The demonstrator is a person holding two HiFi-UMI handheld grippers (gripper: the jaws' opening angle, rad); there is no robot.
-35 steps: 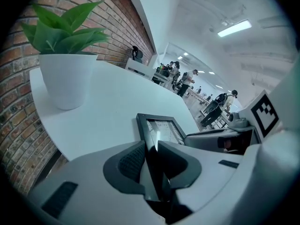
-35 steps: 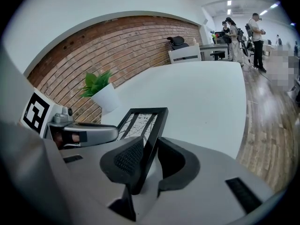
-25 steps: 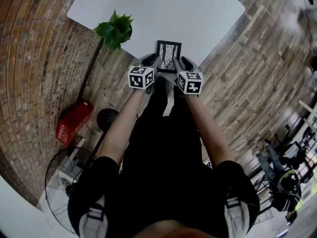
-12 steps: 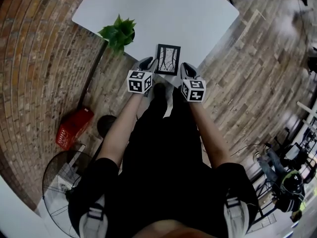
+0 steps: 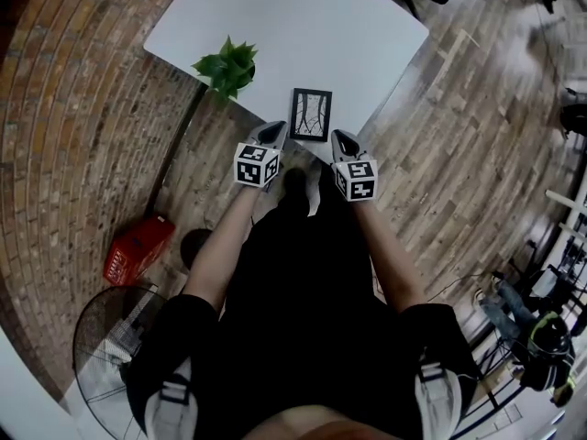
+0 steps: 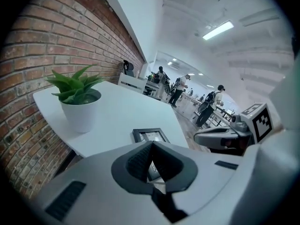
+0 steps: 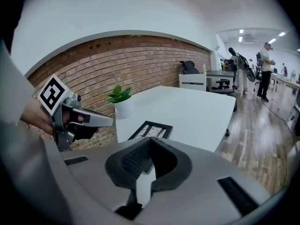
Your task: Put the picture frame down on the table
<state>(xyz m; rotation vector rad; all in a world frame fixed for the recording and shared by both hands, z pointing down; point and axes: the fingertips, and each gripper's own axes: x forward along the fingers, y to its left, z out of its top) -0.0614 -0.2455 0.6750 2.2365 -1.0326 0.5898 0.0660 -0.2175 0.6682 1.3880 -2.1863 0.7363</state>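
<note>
Legible text, numbers, brands: none found. Cubes on left gripper (image 5: 273, 129) and right gripper (image 5: 341, 138) — black-and-white square code patterns only, no letters. Picture frame (image 5: 311, 115) — line drawing, no wording. Red crate (image 5: 136, 248), pale marks on side: too small to read.

I seem to be working in a big open-plan office or lab: a brick wall (image 7: 140, 55), a plank floor (image 5: 459, 154), a white tabletop (image 5: 303, 26), strip lights (image 6: 218, 30) overhead, an office chair (image 7: 189, 68), and people (image 6: 180, 86) standing at distant benches.
</note>
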